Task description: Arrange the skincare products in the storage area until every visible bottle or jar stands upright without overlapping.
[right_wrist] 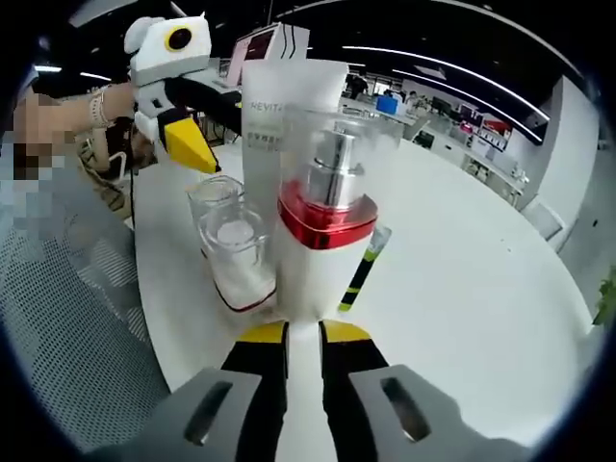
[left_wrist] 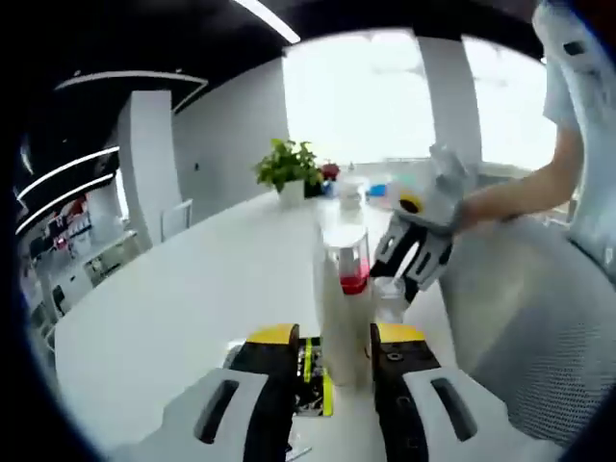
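The pump bottle [right_wrist: 322, 226], white with a red collar under a clear cap, stood upright just ahead of your right gripper [right_wrist: 305, 332]. Its jaws were narrow, nearly closed at the bottle's foot; whether they pinched anything I could not tell. Directly behind the bottle stood the tall white tube [right_wrist: 289, 106], and to the jaws' left two small clear jars [right_wrist: 236, 245] sat touching or nearly so.

The cluster was tight, which was your risk. Any sideways push on the pump bottle would likely have carried it into the jars or the tube, and the tube, tall and narrow-footed, looked the easiest to topple.

Your left gripper [left_wrist: 337, 335] had its jaws wide, flanking the tube [left_wrist: 342, 318]; contact was unclear.

The left gripper view showed a flat black-and-green item [left_wrist: 313, 375] lying beside the tube's base near the left jaw, and your right gripper [left_wrist: 414, 265] coming in from beyond the bottles. The right gripper view alone showed a green-and-black stick [right_wrist: 364, 268] lying to the right of the pump bottle.
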`<act>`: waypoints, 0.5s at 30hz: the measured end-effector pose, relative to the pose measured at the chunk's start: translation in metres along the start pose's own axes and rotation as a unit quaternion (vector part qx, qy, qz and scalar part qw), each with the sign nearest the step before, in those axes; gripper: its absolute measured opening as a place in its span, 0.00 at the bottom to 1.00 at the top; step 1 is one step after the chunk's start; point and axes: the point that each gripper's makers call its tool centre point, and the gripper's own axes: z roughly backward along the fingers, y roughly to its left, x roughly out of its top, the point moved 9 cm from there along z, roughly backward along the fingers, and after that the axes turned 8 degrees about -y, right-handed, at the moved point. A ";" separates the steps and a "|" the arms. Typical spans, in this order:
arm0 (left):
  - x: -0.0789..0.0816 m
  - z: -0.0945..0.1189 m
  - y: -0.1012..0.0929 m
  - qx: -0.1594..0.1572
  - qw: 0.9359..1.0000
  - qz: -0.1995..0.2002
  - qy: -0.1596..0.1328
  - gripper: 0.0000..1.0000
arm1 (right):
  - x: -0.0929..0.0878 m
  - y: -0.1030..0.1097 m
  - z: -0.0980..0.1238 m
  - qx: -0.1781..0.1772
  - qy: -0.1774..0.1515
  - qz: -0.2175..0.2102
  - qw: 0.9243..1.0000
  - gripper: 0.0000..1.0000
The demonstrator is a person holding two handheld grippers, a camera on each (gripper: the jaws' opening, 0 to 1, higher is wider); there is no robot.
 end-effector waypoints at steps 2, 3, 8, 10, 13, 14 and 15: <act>0.004 -0.010 -0.001 -0.008 1.000 -0.011 0.007 0.26 | 0.000 0.000 0.000 0.000 0.000 0.001 1.000 0.12; 0.004 -0.017 -0.001 -0.010 1.000 -0.016 0.010 0.23 | 0.000 0.000 0.000 0.000 0.000 0.001 1.000 0.12; 0.005 -0.027 0.006 -0.013 1.000 0.000 0.006 0.11 | 0.001 -0.001 0.001 -0.002 -0.002 0.002 1.000 0.13; 0.005 -0.029 0.005 -0.021 1.000 0.014 0.007 0.11 | 0.001 -0.001 0.002 -0.002 -0.002 0.005 1.000 0.13; 0.004 -0.027 0.010 -0.035 0.999 0.021 0.006 0.08 | 0.001 -0.001 0.002 -0.003 -0.002 0.007 1.000 0.13; 0.003 -0.026 0.011 -0.041 0.999 0.025 0.004 0.08 | 0.000 -0.002 0.002 -0.004 -0.001 0.008 1.000 0.13; 0.002 -0.026 0.014 -0.046 0.999 0.027 0.004 0.08 | 0.000 -0.002 0.002 -0.005 0.000 0.009 1.000 0.12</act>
